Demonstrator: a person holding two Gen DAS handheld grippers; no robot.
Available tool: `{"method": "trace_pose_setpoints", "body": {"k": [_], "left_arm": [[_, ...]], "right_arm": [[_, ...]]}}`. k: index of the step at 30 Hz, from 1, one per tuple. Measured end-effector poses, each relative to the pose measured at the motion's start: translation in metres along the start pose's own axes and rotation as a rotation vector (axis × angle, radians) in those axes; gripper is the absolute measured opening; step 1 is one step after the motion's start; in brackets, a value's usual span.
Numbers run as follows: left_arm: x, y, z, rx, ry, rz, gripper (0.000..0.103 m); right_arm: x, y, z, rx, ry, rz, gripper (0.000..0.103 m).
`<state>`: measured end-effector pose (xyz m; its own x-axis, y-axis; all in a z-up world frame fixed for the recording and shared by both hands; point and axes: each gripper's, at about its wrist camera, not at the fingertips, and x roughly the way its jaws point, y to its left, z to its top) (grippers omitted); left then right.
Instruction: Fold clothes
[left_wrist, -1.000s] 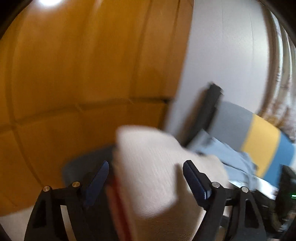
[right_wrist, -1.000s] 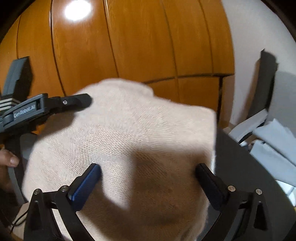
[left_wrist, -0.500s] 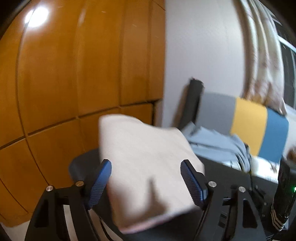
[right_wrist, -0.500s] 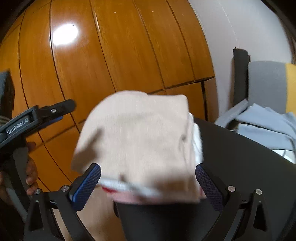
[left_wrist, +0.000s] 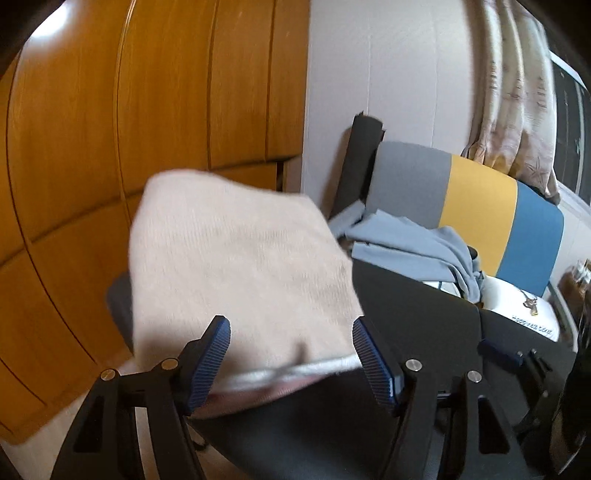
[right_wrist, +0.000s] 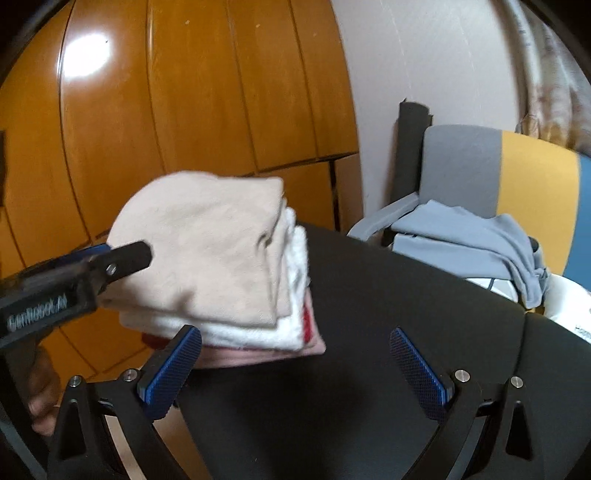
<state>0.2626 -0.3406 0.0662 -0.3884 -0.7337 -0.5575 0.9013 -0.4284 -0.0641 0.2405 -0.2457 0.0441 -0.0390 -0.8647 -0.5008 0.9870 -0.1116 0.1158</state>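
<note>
A folded beige sweater (left_wrist: 236, 266) (right_wrist: 207, 243) lies on top of a stack of folded clothes, above a white towel (right_wrist: 258, 332) and a pink garment (right_wrist: 266, 356), at the left edge of a black table (right_wrist: 388, 295). My left gripper (left_wrist: 291, 354) is open, its blue pads either side of the stack's near edge, with no grip on it. In the right wrist view the left gripper's fingers (right_wrist: 122, 258) lie against the sweater's left side. My right gripper (right_wrist: 295, 369) is open and empty, just in front of the stack.
A light blue garment (left_wrist: 413, 247) (right_wrist: 480, 236) is heaped on a chair with a grey, yellow and blue back (left_wrist: 476, 199). Orange wooden cupboard doors (right_wrist: 184, 110) stand behind the stack. A curtain (left_wrist: 517, 92) hangs at the right.
Both grippers have drawn back from the beige sweater. It now rests on the stack, which shows in full in the right wrist view.
</note>
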Motion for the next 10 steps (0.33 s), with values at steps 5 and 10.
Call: {"method": "trace_pose_setpoints", "body": {"k": [5,10], "left_arm": [[0.01,0.013,-0.009,-0.034,0.021,0.025,0.07],[0.015,0.027,-0.018,-0.052,-0.001,0.089,0.061]], "right_arm": [[0.005,0.014,-0.01,-0.062,0.024,0.019,0.103],[0.011,0.025,-0.017,-0.101,0.043,0.027,0.103]]}}
